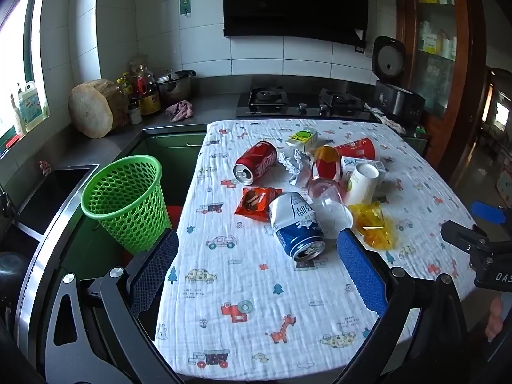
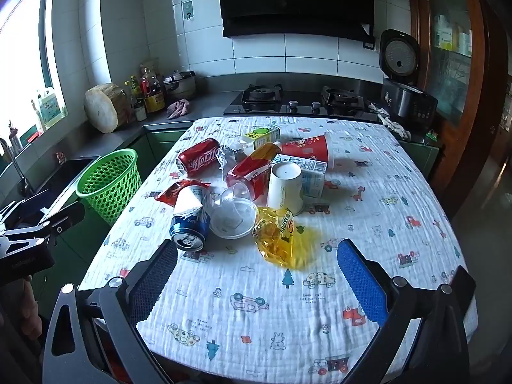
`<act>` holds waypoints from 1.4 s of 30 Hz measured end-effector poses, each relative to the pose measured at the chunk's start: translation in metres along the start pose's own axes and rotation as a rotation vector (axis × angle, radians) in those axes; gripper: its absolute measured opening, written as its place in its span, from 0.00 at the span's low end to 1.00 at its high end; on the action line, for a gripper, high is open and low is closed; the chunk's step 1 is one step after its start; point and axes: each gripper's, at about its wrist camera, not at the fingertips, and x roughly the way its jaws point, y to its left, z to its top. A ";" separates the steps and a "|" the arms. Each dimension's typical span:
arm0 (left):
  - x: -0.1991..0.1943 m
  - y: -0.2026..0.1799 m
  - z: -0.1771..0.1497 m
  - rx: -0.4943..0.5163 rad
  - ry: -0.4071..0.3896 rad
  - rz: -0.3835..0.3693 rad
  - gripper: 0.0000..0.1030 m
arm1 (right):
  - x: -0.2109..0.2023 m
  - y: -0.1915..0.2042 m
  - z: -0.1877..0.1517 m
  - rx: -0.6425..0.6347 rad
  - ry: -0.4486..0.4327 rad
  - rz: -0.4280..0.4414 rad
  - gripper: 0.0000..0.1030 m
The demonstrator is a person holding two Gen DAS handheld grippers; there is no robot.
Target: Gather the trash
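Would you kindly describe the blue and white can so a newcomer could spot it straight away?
Start at the table with the white cartoon-print cloth and find the pile of litter in its middle. At the pile's near edge lies a dented blue and white drink can on its side, the only blue can there; the other can is red.

Showing green perforated basket (image 1: pixel 128 198), red can (image 1: pixel 256 161), blue-white can (image 1: pixel 297 224), yellow wrapper (image 2: pixel 278 236), white cartoon-print cloth (image 1: pixel 256 304).
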 end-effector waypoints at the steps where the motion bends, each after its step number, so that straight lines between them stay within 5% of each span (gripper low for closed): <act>1: 0.000 0.000 0.000 0.000 0.000 0.000 0.95 | 0.000 0.000 0.000 0.001 0.001 0.001 0.94; 42: 0.009 0.003 0.003 -0.010 0.018 0.011 0.95 | 0.016 0.000 -0.002 0.007 0.018 0.028 0.94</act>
